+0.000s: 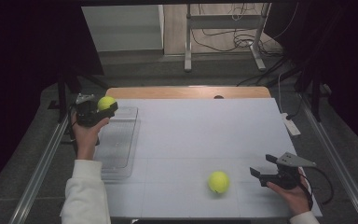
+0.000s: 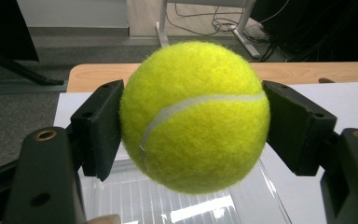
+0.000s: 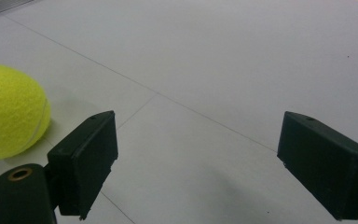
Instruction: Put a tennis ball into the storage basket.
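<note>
My left gripper (image 1: pixel 103 108) is shut on a yellow tennis ball (image 1: pixel 105 102), held in the air above the far end of a clear plastic tray (image 1: pixel 116 149) at the table's left. In the left gripper view the ball (image 2: pixel 193 114) sits squeezed between both black pads (image 2: pixel 100 126), with the tray (image 2: pixel 182 205) below it. A second tennis ball (image 1: pixel 218 181) rests on the white table near the front. My right gripper (image 1: pixel 264 168) stands open just right of that ball, nothing between its jaws. In the right gripper view this ball (image 3: pixel 9 112) lies left of the left pad (image 3: pixel 86 158).
The white table surface (image 1: pixel 200 130) has a wooden strip (image 1: pixel 186 92) along its far edge. A white remote-like object (image 1: pixel 290 124) lies at the right edge. Metal frame legs and cables stand on the floor beyond the table.
</note>
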### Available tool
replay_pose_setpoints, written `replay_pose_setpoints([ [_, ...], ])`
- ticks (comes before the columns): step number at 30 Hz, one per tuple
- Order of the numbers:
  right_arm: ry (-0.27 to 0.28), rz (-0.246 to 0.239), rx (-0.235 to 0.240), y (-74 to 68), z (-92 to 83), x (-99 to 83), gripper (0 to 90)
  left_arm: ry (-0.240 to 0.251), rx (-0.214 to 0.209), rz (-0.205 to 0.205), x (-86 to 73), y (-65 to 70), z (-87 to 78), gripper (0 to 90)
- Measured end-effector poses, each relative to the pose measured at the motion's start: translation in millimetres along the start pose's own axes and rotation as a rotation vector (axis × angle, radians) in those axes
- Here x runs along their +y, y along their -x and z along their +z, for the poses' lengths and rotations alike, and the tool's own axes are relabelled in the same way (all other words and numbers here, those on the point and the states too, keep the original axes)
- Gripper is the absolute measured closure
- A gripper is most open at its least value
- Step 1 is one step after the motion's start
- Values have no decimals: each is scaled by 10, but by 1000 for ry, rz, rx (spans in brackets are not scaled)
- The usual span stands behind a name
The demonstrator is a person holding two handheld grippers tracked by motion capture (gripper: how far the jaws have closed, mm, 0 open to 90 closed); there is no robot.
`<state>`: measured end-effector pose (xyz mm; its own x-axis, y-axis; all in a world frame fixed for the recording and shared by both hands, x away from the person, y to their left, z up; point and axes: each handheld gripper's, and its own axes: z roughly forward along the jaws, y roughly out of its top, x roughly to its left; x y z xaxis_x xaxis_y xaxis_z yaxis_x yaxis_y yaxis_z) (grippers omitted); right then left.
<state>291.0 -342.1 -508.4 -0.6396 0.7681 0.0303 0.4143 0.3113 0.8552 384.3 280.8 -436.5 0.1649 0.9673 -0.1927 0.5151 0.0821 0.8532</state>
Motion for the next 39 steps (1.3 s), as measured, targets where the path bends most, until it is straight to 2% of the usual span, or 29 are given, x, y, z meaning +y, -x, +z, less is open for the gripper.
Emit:
replay_pose_setpoints([
  [18,-2,-1,-1,3,0,-1,124,-47,8,-7,-48,-44,93,266],
  [39,-1,3,3,7,6,-4,124,-147,51,3,-153,-126,273,265],
])
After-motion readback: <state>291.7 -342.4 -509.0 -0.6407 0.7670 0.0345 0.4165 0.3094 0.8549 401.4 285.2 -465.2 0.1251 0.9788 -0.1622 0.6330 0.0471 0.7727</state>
